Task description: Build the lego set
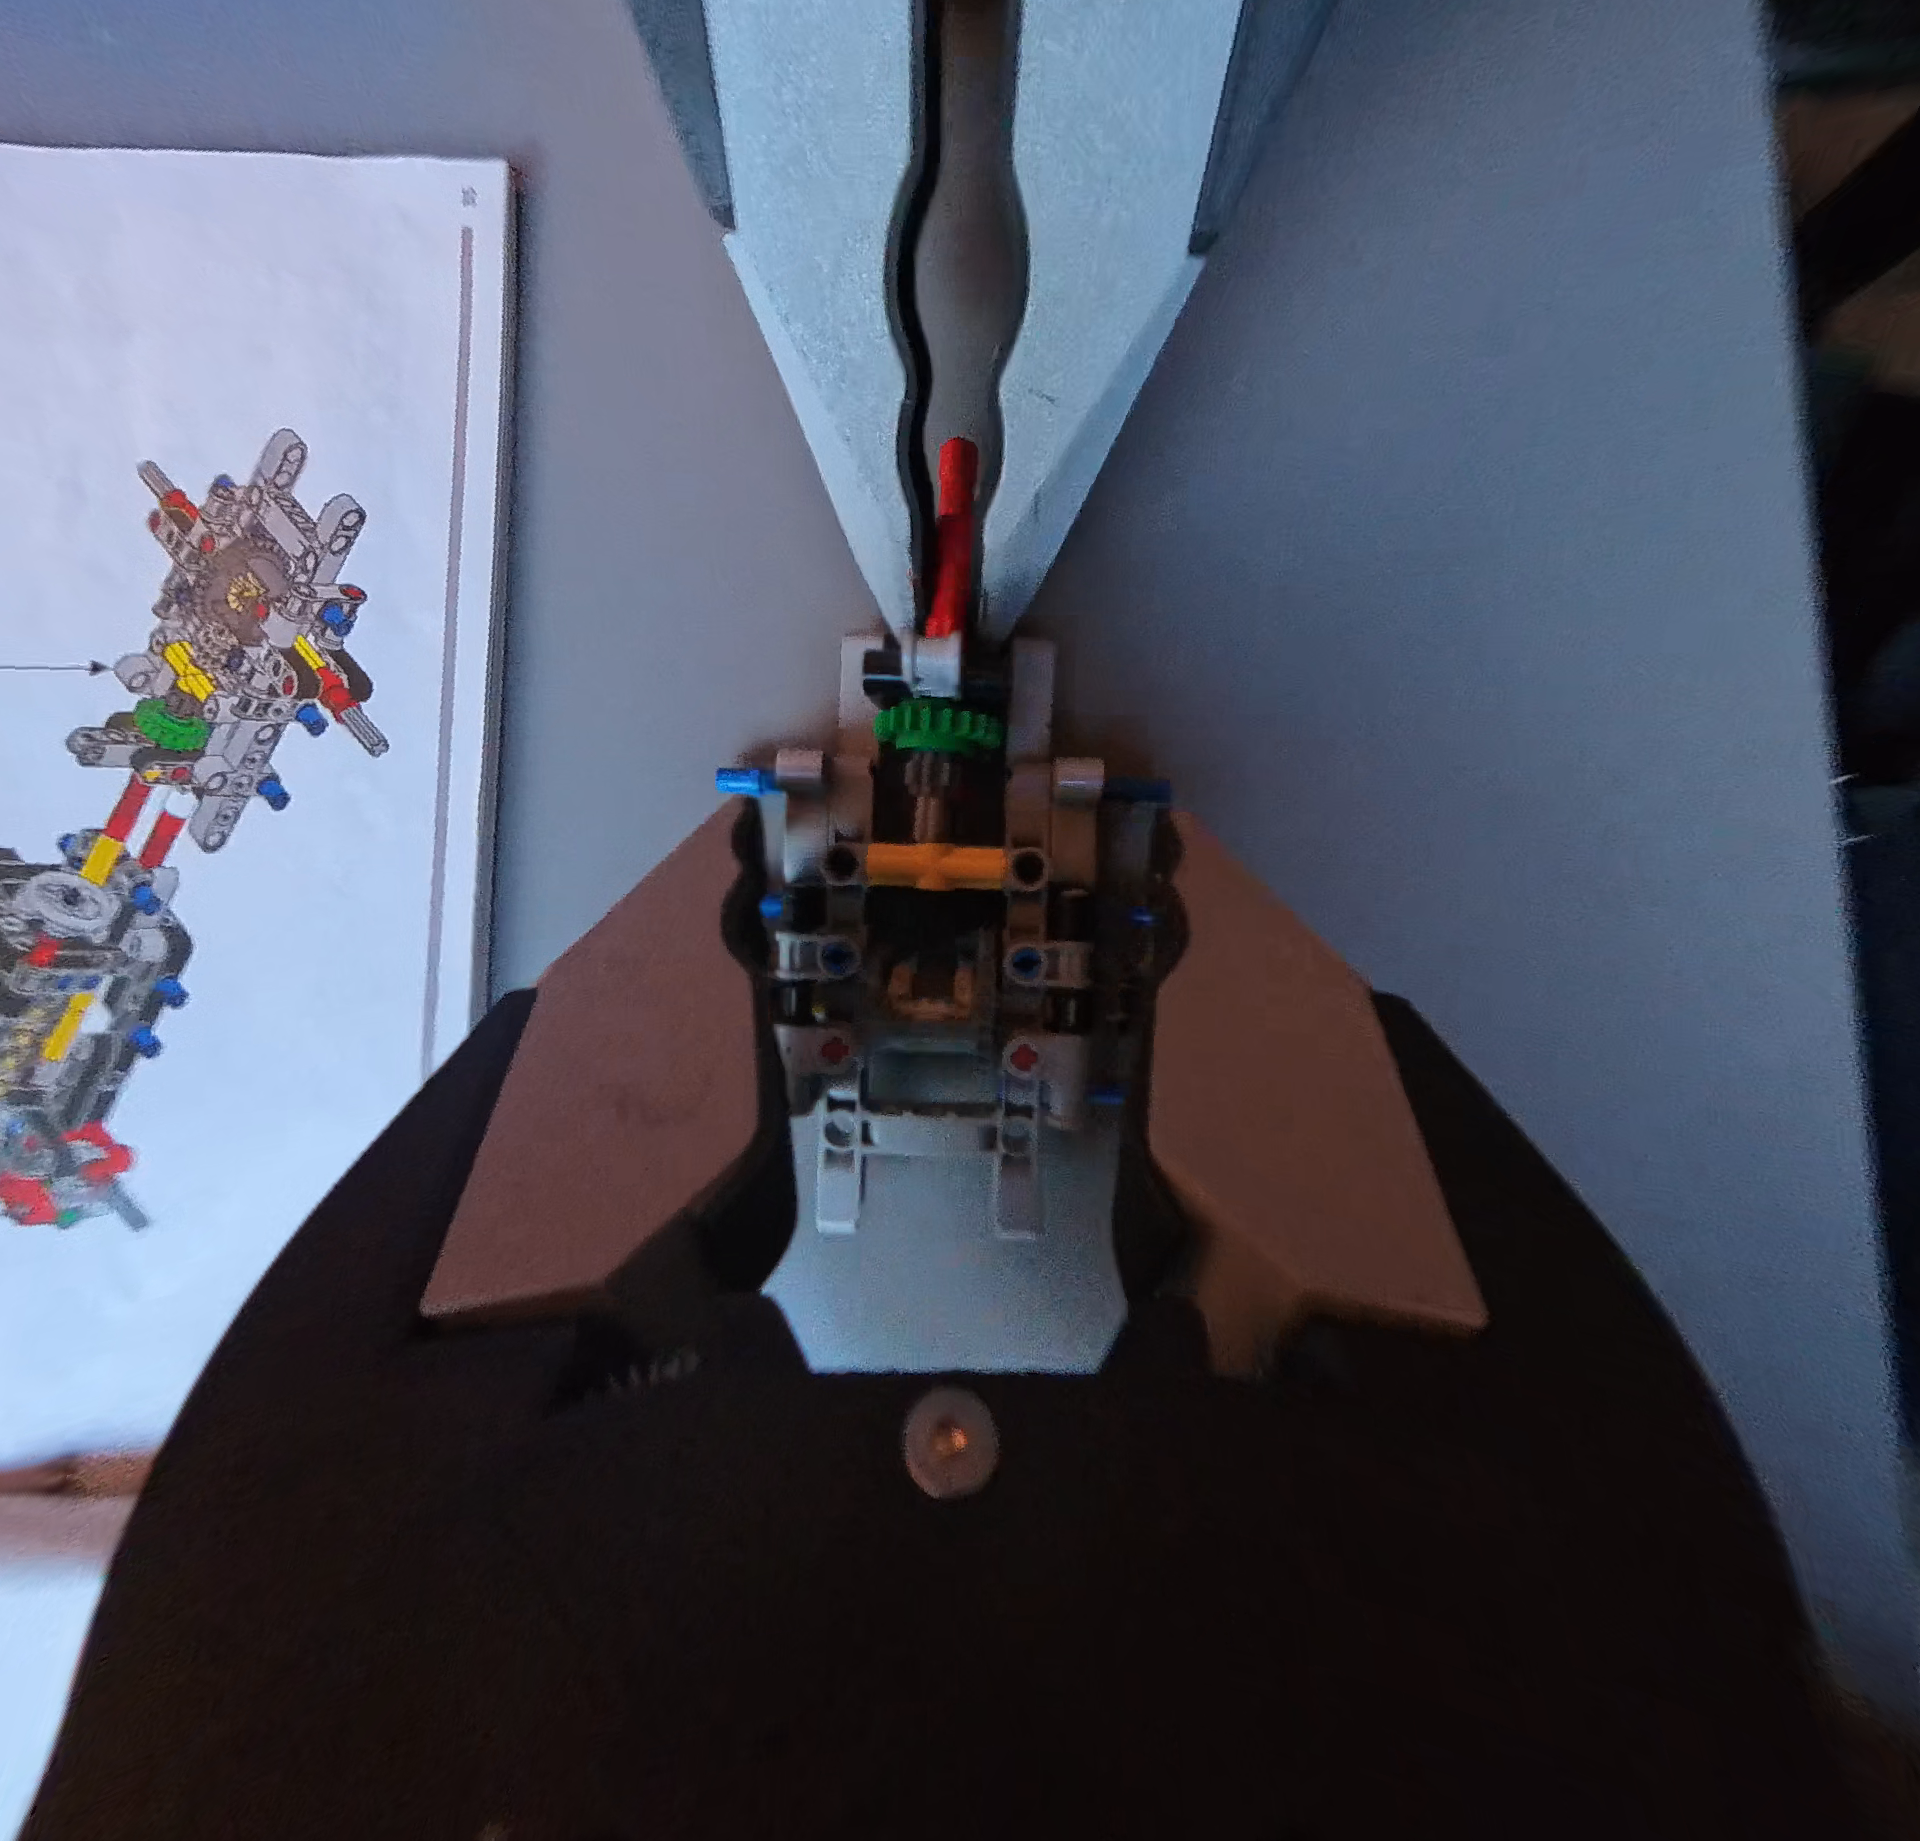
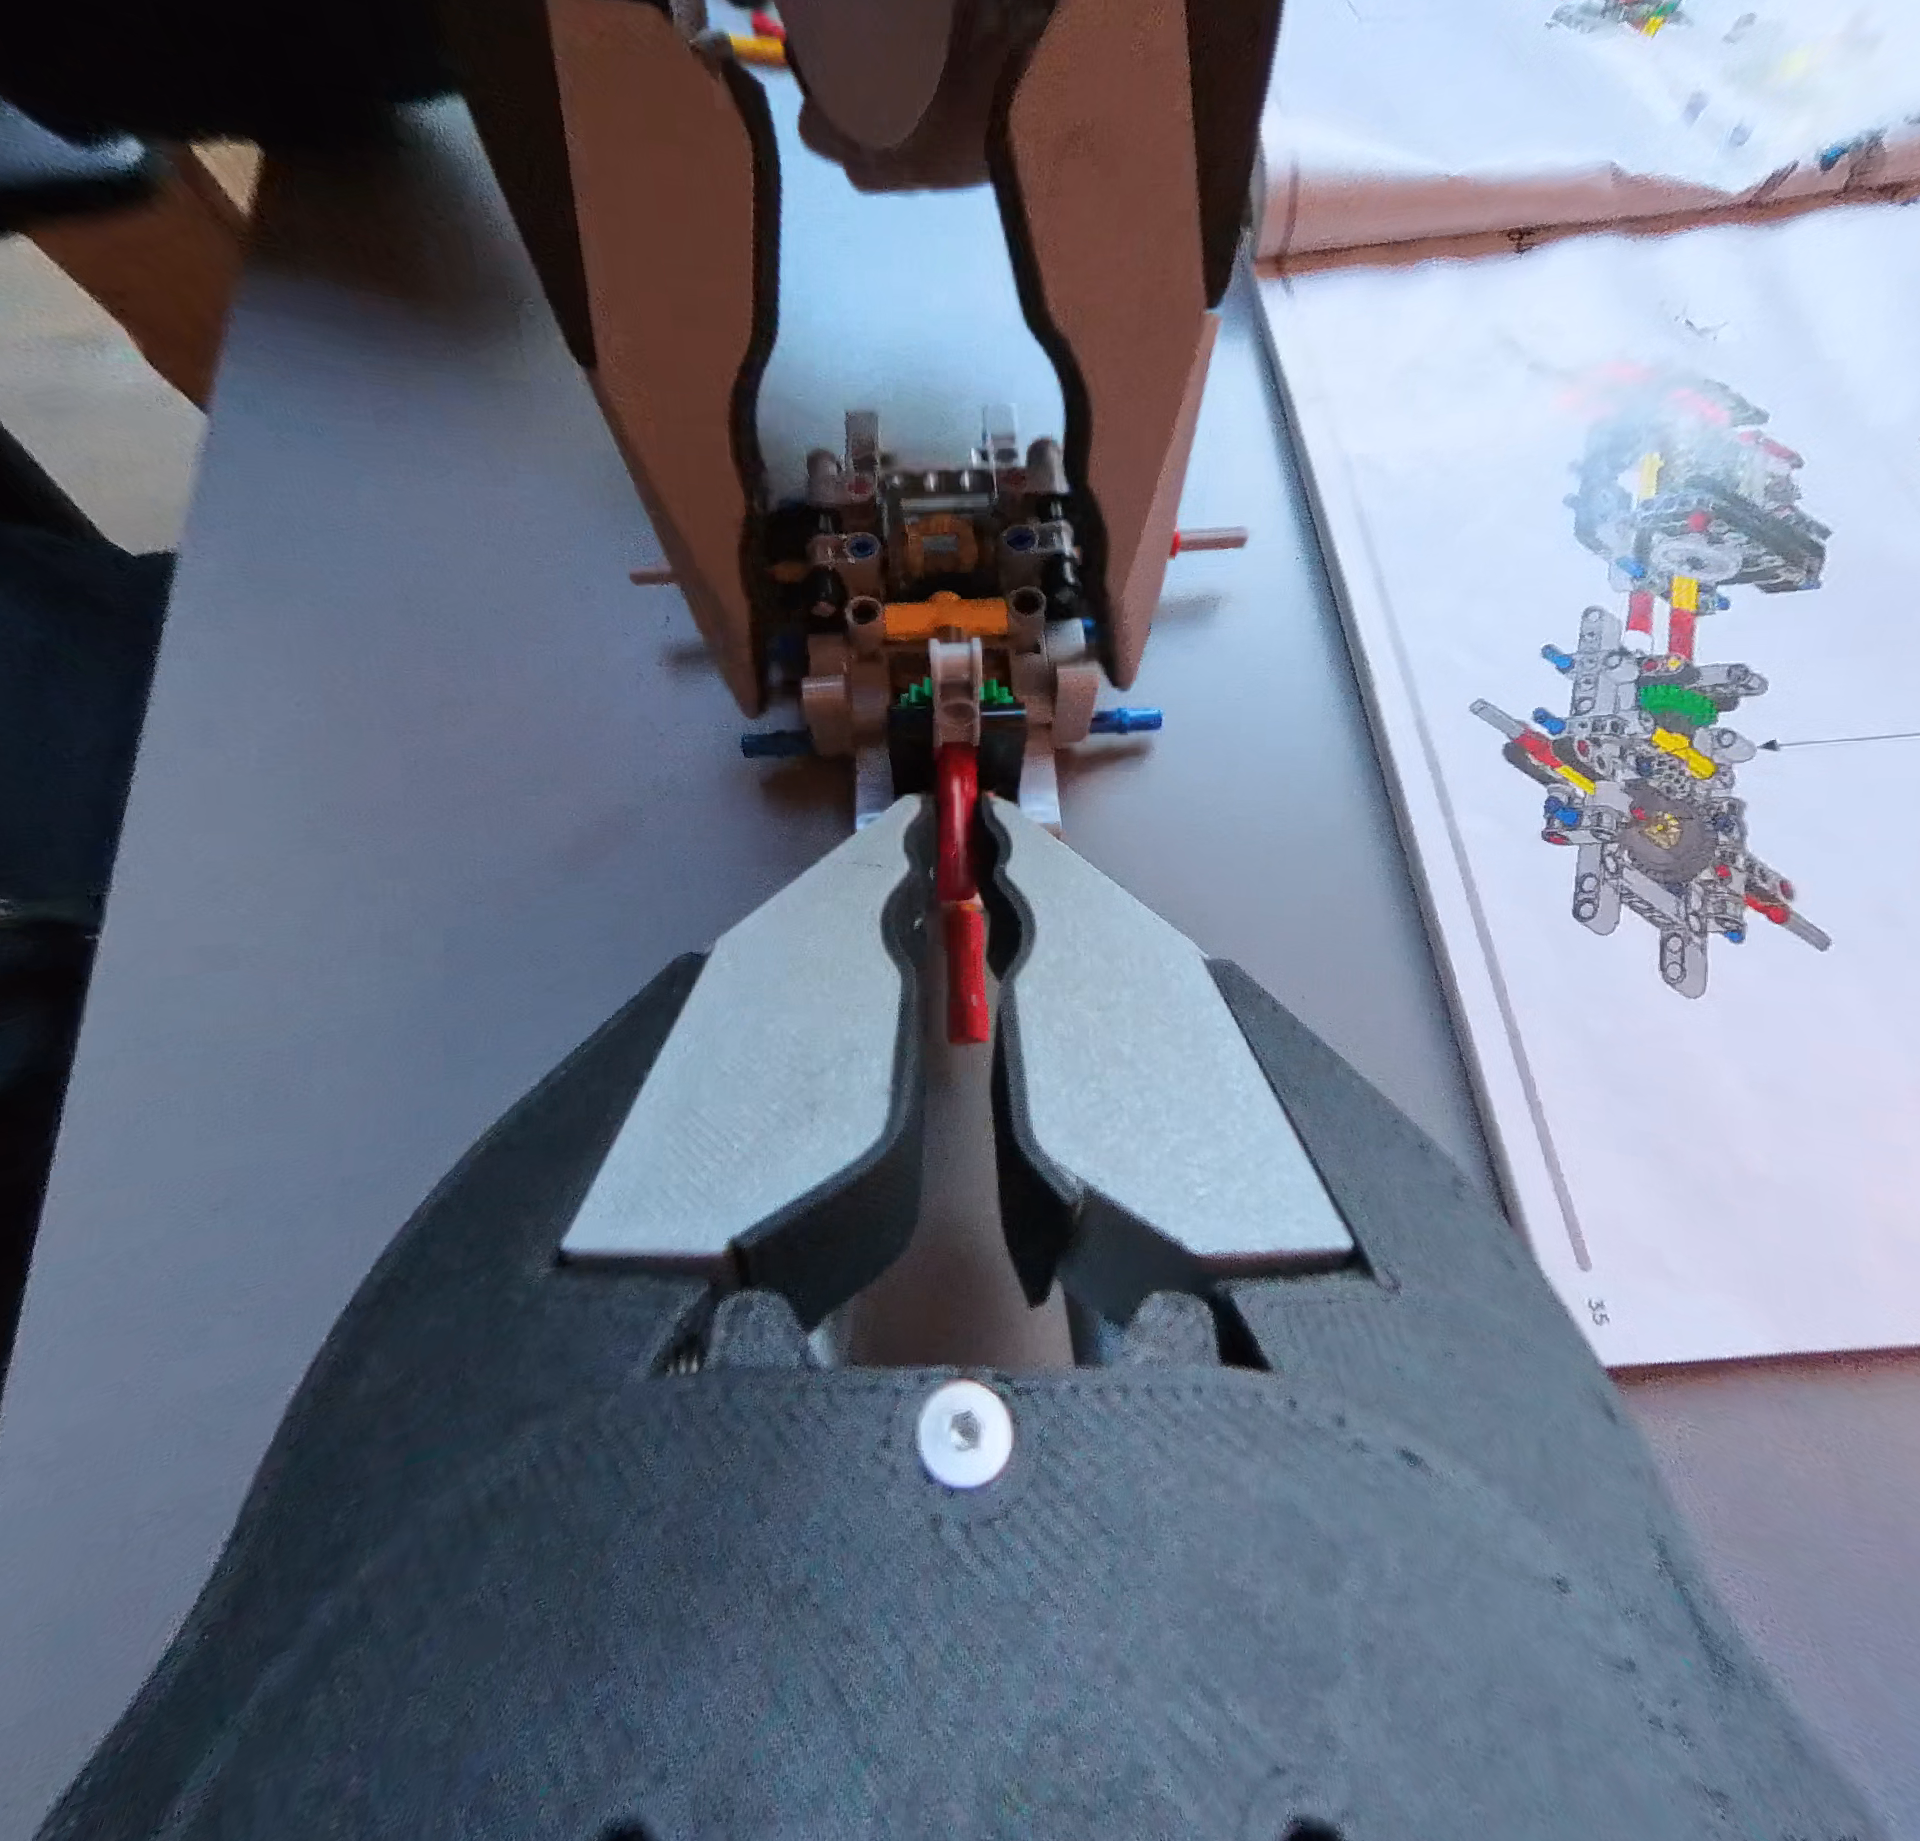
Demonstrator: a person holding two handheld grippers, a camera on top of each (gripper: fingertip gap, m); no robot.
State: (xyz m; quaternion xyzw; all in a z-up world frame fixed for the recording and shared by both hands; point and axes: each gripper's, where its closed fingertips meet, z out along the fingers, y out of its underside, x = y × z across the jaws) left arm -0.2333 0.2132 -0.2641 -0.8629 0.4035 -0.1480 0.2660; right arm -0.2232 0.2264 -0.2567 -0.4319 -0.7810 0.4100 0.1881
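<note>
A small brick assembly [image 1: 940, 1053] of grey beams, with a green gear [image 1: 935, 726] and an orange connector [image 1: 935, 861], rests on the grey table [image 1: 1403, 544]. My left gripper [image 1: 956, 809] has its brown fingers [image 1: 623, 1064] on either side of the assembly with a slight gap, so it is open. My right gripper [image 2: 956, 804], with grey fingers, is shut on a red axle piece [image 2: 961, 960]. The axle's far end meets a grey connector [image 2: 956, 690] on the near end of the assembly [image 2: 935, 555]. The right gripper [image 1: 951, 628] also shows in the left wrist view, holding the red piece [image 1: 954, 513].
An open instruction booklet [image 2: 1662, 1064] lies on the table beside the assembly, to the right in the right wrist view and to the left in the left wrist view [image 1: 260, 389]. Loose yellow and red parts [image 2: 753, 41] lie beyond the left gripper. The table edge [image 2: 208, 357] runs along the left. My two grippers' fingertips are within a few centimetres of each other.
</note>
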